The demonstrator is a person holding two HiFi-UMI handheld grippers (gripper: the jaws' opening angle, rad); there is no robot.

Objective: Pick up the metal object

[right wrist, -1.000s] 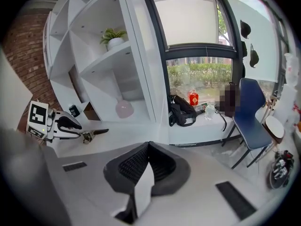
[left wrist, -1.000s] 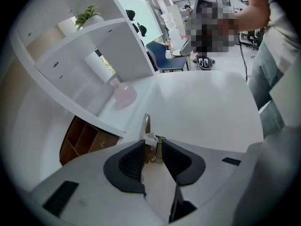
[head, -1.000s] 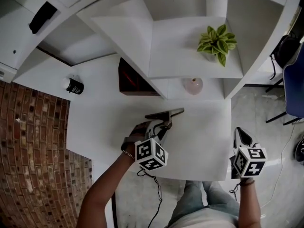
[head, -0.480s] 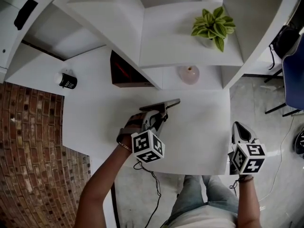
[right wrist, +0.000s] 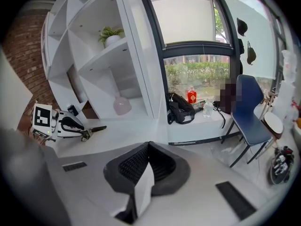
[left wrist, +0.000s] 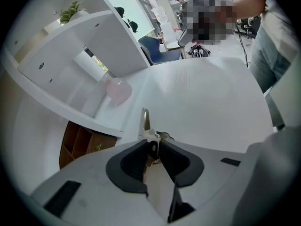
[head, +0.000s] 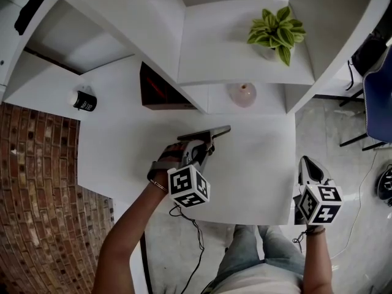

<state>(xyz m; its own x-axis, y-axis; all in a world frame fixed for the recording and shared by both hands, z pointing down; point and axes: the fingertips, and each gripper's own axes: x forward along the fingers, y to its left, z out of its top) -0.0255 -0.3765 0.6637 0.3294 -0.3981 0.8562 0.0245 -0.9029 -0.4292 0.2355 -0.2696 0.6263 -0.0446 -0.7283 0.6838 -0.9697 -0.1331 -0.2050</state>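
The metal object (head: 205, 133) is a thin dark angled piece with a long flat blade, over the middle of the white table (head: 257, 176). My left gripper (head: 201, 150) is shut on its near end. In the left gripper view the blade (left wrist: 145, 121) sticks out beyond the closed jaws. The right gripper view shows the blade (right wrist: 95, 128) from the side, jutting from the left gripper (right wrist: 83, 134) close above the tabletop. My right gripper (head: 309, 171) hangs off the table's right front corner, shut with nothing in it (right wrist: 148, 147).
A pink vase (head: 244, 94) stands under the white shelf unit, with a potted plant (head: 277, 34) on the shelf above it. A brown wooden box (head: 160, 94) sits back left, and a black-and-white cup (head: 84, 100) far left. A blue chair (head: 380, 97) is on the right.
The head view has drifted a little. My left gripper keeps its hold on the metal object in about the same spot, and the right gripper has stayed where it was.
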